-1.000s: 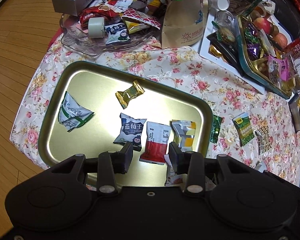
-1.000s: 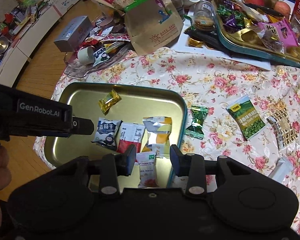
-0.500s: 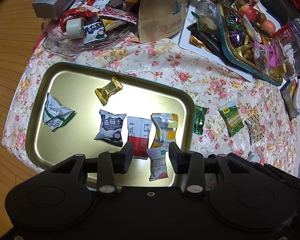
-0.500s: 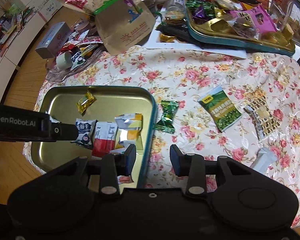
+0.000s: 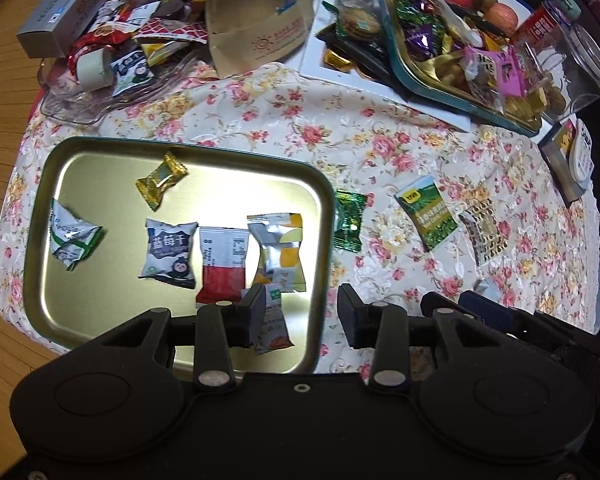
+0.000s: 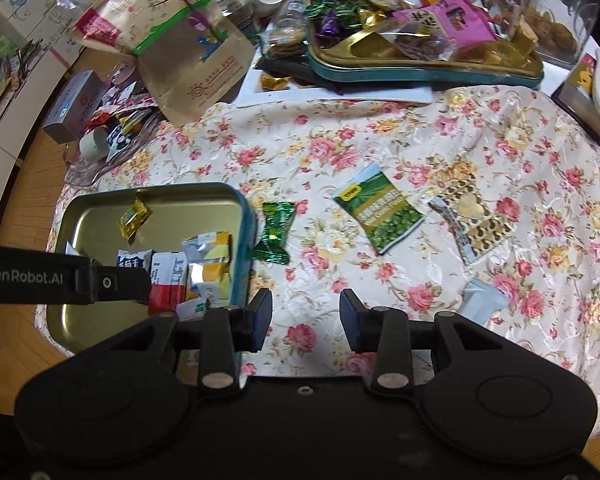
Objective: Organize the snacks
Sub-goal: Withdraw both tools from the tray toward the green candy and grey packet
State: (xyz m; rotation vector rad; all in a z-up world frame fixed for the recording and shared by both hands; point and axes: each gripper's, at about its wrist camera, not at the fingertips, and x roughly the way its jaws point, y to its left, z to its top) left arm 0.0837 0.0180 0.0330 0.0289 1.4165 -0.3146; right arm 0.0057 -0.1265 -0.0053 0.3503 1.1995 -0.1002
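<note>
A gold metal tray (image 5: 100, 312) (image 6: 100, 200) holds several wrapped snacks, among them a gold candy (image 5: 161, 179), a blue-and-white packet (image 5: 168, 253) and a red-and-white packet (image 5: 223, 266). On the floral cloth to its right lie a green candy (image 5: 349, 221) (image 6: 274, 233), a green pea packet (image 5: 427, 212) (image 6: 380, 213), a leopard-print packet (image 5: 482, 230) (image 6: 474, 224) and a white packet (image 6: 482, 301). My left gripper (image 5: 302, 314) is open and empty over the tray's right rim. My right gripper (image 6: 305, 318) is open and empty above bare cloth, right of the tray.
A second tray (image 6: 420, 66) heaped with sweets stands at the back right. A brown paper bag (image 6: 192, 52) and a glass dish (image 5: 80, 100) of snacks stand at the back left. A grey box (image 5: 60, 36) lies beside them. The table edge and wood floor (image 5: 4, 92) are at the left.
Both grippers have moved to the right, away from the tray's middle. The right gripper has left the tray and now hangs over the cloth. Both stay open and empty.
</note>
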